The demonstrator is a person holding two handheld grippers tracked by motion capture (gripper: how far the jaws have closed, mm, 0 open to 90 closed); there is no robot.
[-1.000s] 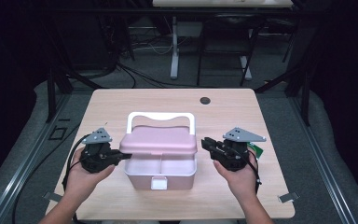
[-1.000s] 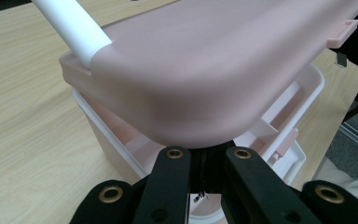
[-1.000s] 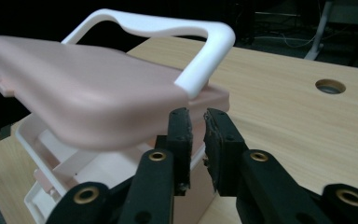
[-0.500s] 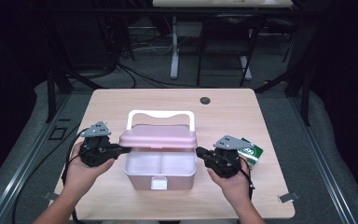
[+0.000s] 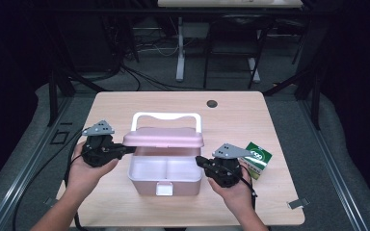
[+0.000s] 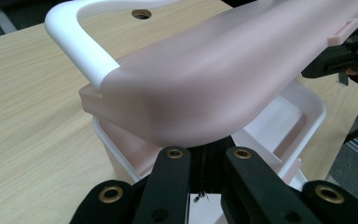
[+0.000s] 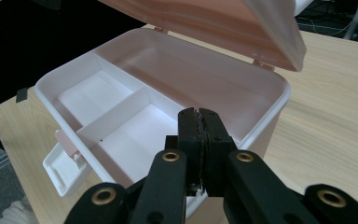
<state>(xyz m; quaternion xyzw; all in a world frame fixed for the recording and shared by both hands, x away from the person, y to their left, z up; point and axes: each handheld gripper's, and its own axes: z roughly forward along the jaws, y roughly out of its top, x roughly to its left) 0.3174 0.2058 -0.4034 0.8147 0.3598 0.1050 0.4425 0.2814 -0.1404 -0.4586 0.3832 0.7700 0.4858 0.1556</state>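
Observation:
A pale pink storage box [image 5: 144, 182] stands at the table's middle, its pink lid [image 5: 164, 137] held half raised, the white handle [image 5: 166, 116] behind it. My left gripper [image 5: 127, 150] is shut on the lid's left edge; in the left gripper view the lid [image 6: 214, 79] runs down into the closed jaws of the left gripper [image 6: 206, 150]. My right gripper [image 5: 200, 161] is shut, with its tips over the box's right rim [image 7: 279, 93]. In the right gripper view the right gripper [image 7: 198, 114] has nothing between its jaws. A white divider [image 7: 116, 112] splits the empty inside.
A small green carton [image 5: 257, 159] lies on the table just right of my right hand. The box's white front latch [image 5: 164, 188] hangs open. A dark cable hole [image 5: 212, 103] sits near the table's far edge. Black cables trail from both grippers.
My right gripper has moved left and toward the person, from beside the lid down to the box's right rim, uncovering the green carton. The left gripper keeps the lid raised.

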